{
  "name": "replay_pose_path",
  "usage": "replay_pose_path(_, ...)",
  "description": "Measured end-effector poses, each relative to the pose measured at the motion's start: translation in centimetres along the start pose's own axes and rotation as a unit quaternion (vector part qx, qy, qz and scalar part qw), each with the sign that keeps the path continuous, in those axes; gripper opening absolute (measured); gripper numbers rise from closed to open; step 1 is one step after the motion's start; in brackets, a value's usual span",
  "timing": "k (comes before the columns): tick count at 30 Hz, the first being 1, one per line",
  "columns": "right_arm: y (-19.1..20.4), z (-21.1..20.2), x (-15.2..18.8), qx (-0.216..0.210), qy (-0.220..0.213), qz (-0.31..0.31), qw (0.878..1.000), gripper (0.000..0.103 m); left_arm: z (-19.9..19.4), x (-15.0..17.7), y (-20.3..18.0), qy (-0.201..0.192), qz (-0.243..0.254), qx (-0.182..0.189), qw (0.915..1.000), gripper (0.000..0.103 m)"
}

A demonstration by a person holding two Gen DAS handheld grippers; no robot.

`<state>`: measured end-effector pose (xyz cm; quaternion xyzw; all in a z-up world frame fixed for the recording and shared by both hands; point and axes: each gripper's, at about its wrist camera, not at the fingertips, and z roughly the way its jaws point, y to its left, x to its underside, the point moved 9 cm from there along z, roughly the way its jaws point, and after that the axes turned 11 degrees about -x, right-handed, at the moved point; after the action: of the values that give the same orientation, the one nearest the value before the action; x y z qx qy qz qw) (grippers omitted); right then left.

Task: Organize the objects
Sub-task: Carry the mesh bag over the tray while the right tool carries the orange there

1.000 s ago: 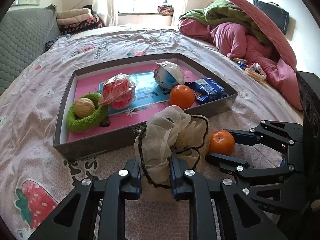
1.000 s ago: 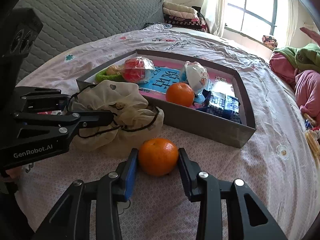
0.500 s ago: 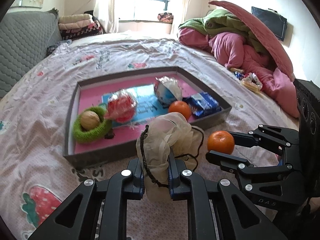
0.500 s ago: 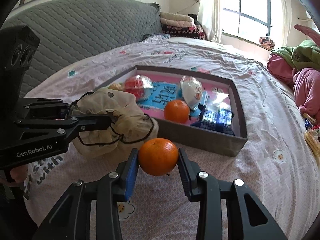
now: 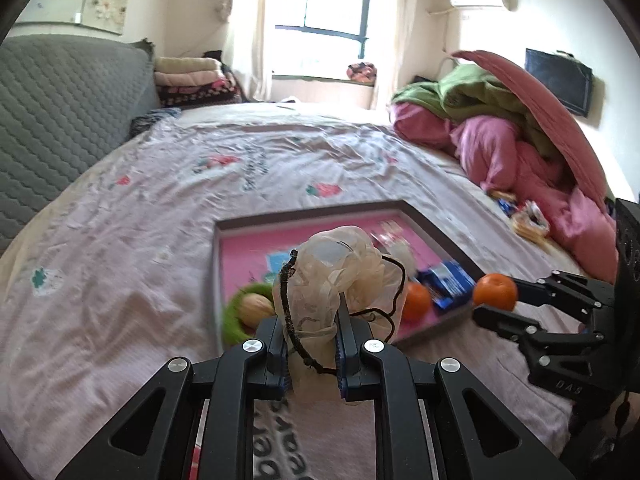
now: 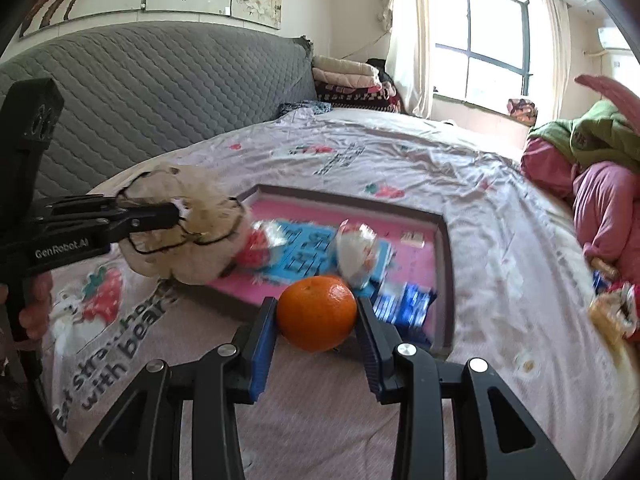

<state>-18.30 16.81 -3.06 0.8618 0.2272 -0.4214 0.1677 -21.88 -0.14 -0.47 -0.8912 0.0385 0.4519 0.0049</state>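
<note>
The left gripper (image 5: 312, 350) pinches a crumpled, gauzy cream pouch (image 5: 336, 276) with a black drawstring, held up off the bed (image 5: 120, 280). The right gripper (image 6: 316, 320) clamps a round, dimpled orange (image 6: 317, 312) between its blue pads, above the near edge of the shallow grey tray (image 6: 448, 280). On the tray's pink floor lie another orange (image 5: 416, 302), a green fuzzy ring (image 5: 234, 320) and a blue packet (image 6: 404, 304).
</note>
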Motion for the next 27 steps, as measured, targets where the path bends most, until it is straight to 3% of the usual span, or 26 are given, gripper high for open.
replay_pose_path(11,-4.4,2.8,-1.4,0.039,0.014,0.004,0.999,0.039,4.2,-0.2,5.0,0.027,-0.052,-0.037,0.9976,0.017)
replay_pose_path(27,-5.0,5.4,-0.6,0.041,0.038,-0.005,0.998,0.039,8.3,1.9,4.2,0.061,-0.037,-0.050,0.9962,0.017)
